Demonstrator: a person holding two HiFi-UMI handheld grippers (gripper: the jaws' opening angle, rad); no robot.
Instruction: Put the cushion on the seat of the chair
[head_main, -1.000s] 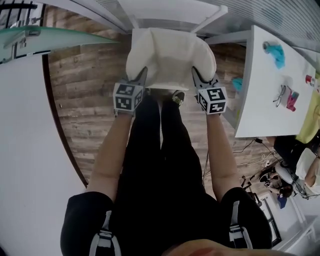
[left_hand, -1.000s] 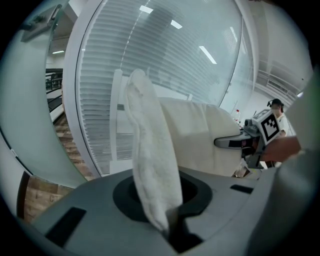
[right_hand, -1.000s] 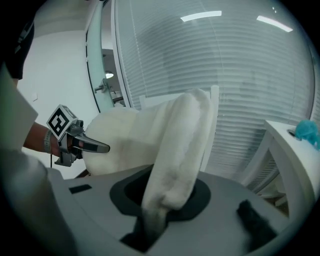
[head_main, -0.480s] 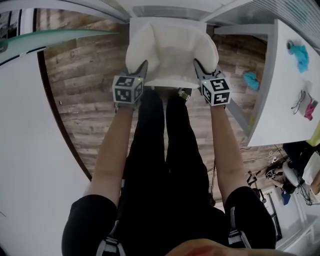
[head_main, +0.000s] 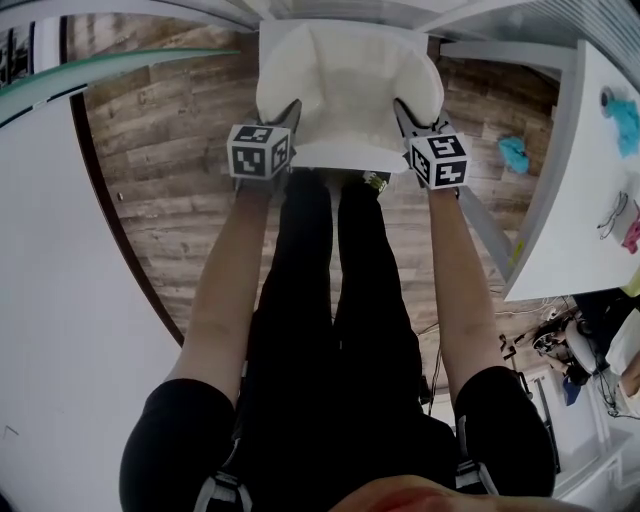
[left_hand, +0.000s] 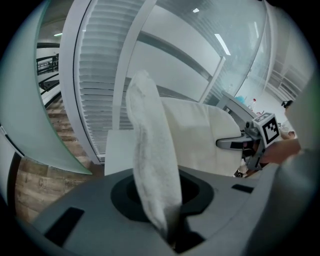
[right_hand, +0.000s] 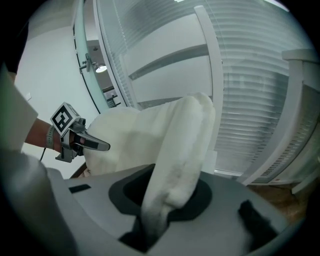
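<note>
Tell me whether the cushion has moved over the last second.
Yes. The cushion has come down toward the white chair seat and now sits just over it in the head view.

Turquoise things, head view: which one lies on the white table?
The turquoise thing at the right edge; the other turquoise thing lies left of the table.

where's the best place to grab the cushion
Pinch the cushion by its thin side edges, at the near corners, coming from the near side: it is wide and floppy. The left claw and right claw hold it so; their jaws have just been opening, edges between them.
</note>
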